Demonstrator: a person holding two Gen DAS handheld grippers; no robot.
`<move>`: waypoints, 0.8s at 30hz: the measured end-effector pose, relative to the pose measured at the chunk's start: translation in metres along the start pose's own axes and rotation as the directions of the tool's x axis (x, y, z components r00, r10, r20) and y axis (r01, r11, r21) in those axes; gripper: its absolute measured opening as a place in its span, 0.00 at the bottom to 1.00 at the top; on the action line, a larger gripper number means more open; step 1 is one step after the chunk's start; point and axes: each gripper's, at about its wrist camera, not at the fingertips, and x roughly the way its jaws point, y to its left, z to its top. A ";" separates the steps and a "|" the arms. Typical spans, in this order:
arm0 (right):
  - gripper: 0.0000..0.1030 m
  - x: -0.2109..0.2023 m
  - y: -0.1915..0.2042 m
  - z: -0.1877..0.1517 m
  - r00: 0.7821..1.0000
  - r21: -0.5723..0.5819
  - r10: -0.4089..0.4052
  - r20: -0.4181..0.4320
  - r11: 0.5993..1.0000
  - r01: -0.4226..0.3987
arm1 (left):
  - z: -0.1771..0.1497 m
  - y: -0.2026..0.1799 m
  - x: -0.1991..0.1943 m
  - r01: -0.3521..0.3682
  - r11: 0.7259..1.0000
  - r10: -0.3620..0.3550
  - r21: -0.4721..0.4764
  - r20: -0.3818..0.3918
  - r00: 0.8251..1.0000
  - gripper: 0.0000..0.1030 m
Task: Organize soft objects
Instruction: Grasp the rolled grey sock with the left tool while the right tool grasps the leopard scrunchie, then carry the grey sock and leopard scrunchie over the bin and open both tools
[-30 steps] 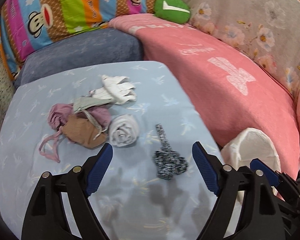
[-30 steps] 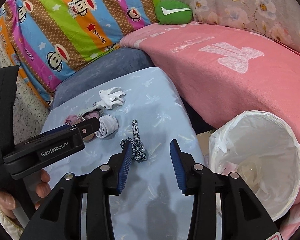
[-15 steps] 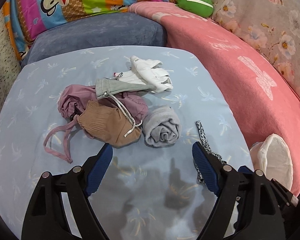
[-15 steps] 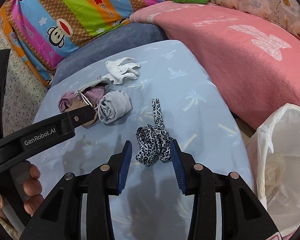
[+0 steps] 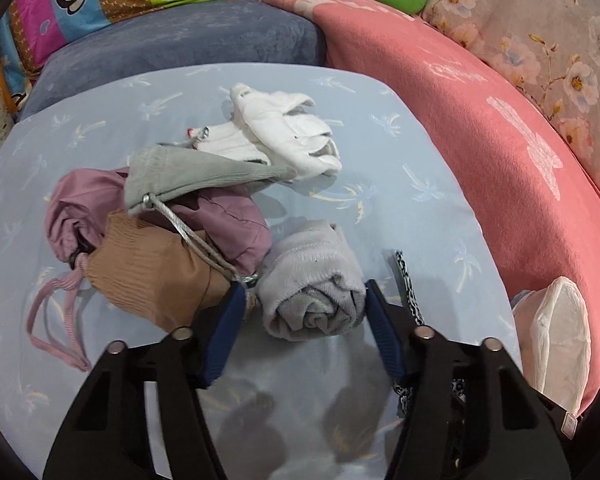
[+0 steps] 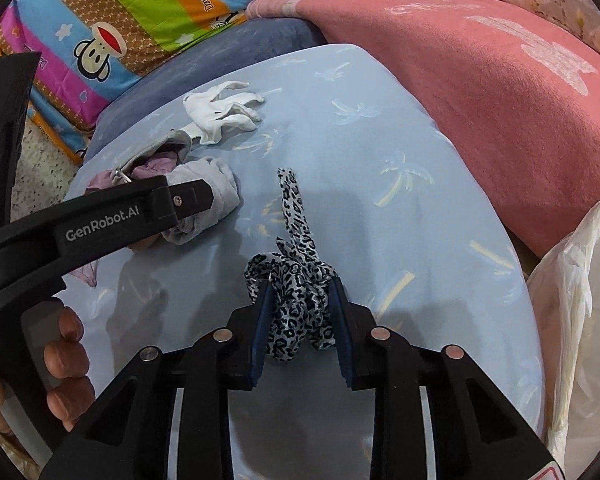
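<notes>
The left gripper [image 5: 304, 300] has its blue-padded jaws set on either side of a rolled grey sock [image 5: 312, 280], one pad at each flank of the roll; whether they press the cloth or only bracket it cannot be told. The sock lies on the pale blue palm-print sheet [image 5: 412, 200] at about six o'clock of the small clothing heap. In that heap a tan ribbed pouch [image 5: 148, 272] sits at nine o'clock of the sock, touching a mauve drawstring bag [image 5: 100, 204], with a grey-green pouch [image 5: 192, 176] draped over both and its silver cord [image 5: 196, 240] trailing down toward the left pad. White gloves [image 5: 284, 136] lie at twelve o'clock of the sock, touching the grey-green pouch. The right gripper [image 6: 300, 300] is closed in on a black-and-white leopard-print scarf [image 6: 296, 300], the bunched fabric squeezed between its pads while one tail stretches toward twelve o'clock across the sheet. In the right wrist view the left gripper's black body crosses at nine o'clock, and a person's hand [image 6: 66, 364] wraps its handle at eight o'clock. A white plastic-lined bin [image 6: 580, 300] stands at three o'clock just off the sheet's edge, beside the pink blanket [image 6: 500, 92]. A striped monkey-print pillow [image 6: 140, 12] lies at eleven o'clock, well apart from the clothes.
</notes>
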 end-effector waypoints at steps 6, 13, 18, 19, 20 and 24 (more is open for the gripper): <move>0.11 0.002 -0.003 0.000 1.000 0.008 0.001 -0.001 1.000 -0.001 | -0.003 -0.002 0.000 0.000 1.000 0.000 0.010 0.010 1.000 0.33; 0.07 -0.018 -0.004 0.001 1.000 0.019 0.018 0.026 1.000 -0.018 | -0.003 -0.010 -0.017 0.011 1.000 -0.012 0.024 0.032 0.999 0.28; 0.03 -0.050 -0.005 0.005 0.996 0.017 0.025 0.088 1.000 -0.026 | -0.004 -0.019 -0.042 0.029 0.999 -0.032 0.033 0.074 0.997 0.28; 0.03 -0.057 -0.007 0.006 0.995 0.018 0.027 0.101 0.999 -0.029 | -0.004 -0.022 -0.047 0.033 0.999 -0.036 0.037 0.084 0.996 0.28; 0.03 -0.065 -0.008 0.007 0.993 0.020 0.029 0.118 0.999 -0.031 | -0.003 -0.026 -0.051 0.035 0.998 -0.039 0.042 0.092 0.995 0.28; 0.03 -0.097 -0.010 0.010 0.984 0.025 0.032 0.177 0.999 -0.037 | -0.004 -0.041 -0.071 0.060 0.996 -0.068 0.068 0.125 0.990 0.28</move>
